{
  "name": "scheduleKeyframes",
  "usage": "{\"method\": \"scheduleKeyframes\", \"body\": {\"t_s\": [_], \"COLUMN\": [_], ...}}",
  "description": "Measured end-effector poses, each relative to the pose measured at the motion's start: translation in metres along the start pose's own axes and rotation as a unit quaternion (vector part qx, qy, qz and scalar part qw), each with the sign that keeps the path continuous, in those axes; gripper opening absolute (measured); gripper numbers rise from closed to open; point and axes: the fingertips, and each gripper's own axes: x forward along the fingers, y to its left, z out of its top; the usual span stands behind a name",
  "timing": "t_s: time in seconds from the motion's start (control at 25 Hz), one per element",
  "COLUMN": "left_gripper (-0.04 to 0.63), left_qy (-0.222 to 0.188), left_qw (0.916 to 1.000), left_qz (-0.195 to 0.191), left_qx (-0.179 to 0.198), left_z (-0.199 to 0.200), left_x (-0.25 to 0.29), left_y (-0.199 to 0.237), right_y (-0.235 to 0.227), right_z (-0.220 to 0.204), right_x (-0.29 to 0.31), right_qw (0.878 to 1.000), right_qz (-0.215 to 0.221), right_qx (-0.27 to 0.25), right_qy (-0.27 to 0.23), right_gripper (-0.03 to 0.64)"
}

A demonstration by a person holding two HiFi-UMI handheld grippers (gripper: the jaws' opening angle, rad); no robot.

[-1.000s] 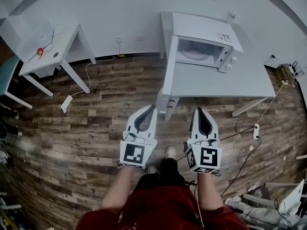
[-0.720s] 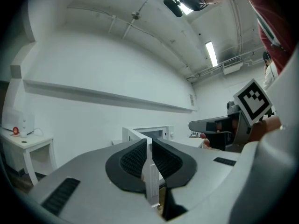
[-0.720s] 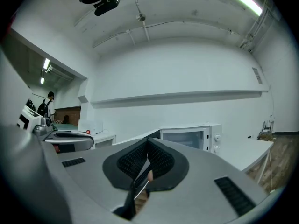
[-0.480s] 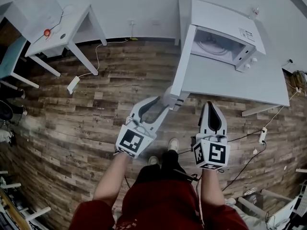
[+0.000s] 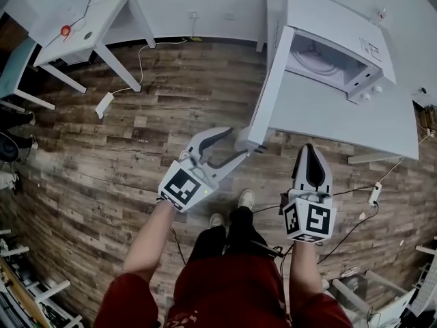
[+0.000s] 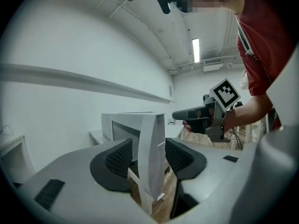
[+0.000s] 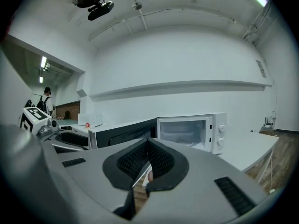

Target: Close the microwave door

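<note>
A white microwave (image 5: 341, 53) stands on a white table (image 5: 341, 121), its door (image 5: 270, 94) swung wide open toward me. My left gripper (image 5: 235, 142) is at the door's free edge. Its jaws have just been opening, and in the left gripper view the door edge (image 6: 152, 143) stands between the two pads without being pressed. My right gripper (image 5: 311, 152) hovers in front of the table, shut and empty. In the right gripper view its pads meet, with the open oven (image 7: 191, 132) and the door's dark inner face (image 7: 121, 134) beyond.
A second white table (image 5: 75, 26) with a small red thing (image 5: 65, 30) stands at the far left. A power strip (image 5: 104, 104) and cables lie on the wooden floor, another strip (image 5: 374, 193) at the right. My feet (image 5: 244, 198) are just below the grippers.
The left gripper has gone from shut to wide open and moved up to the door's free edge. The right gripper, still shut, has shifted along with me toward the table.
</note>
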Motion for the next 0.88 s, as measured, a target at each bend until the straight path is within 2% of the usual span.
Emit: {"method": "scheduleKeyframes", "body": {"t_s": [0.2, 0.6, 0.88], "left_gripper": [0.216, 0.195, 0.172], "left_qy": [0.014, 0.008, 0.008], "left_qw": [0.9993, 0.9988, 0.9978], "left_qz": [-0.034, -0.046, -0.06], "left_qx": [-0.002, 0.014, 0.027], "left_z": [-0.006, -0.003, 0.0], "left_x": [0.014, 0.023, 0.027], "left_y": [0.002, -0.005, -0.017], "right_y": [-0.003, -0.011, -0.019], "right_z": [-0.009, -0.012, -0.005], "right_x": [0.011, 0.017, -0.006], "right_qw": [1.0, 1.0, 0.999], "right_qz": [0.005, -0.001, -0.032], "right_qx": [-0.007, -0.008, -0.007], "right_qy": [0.011, 0.013, 0.002], "right_gripper": [0.028, 0.028, 0.028]}}
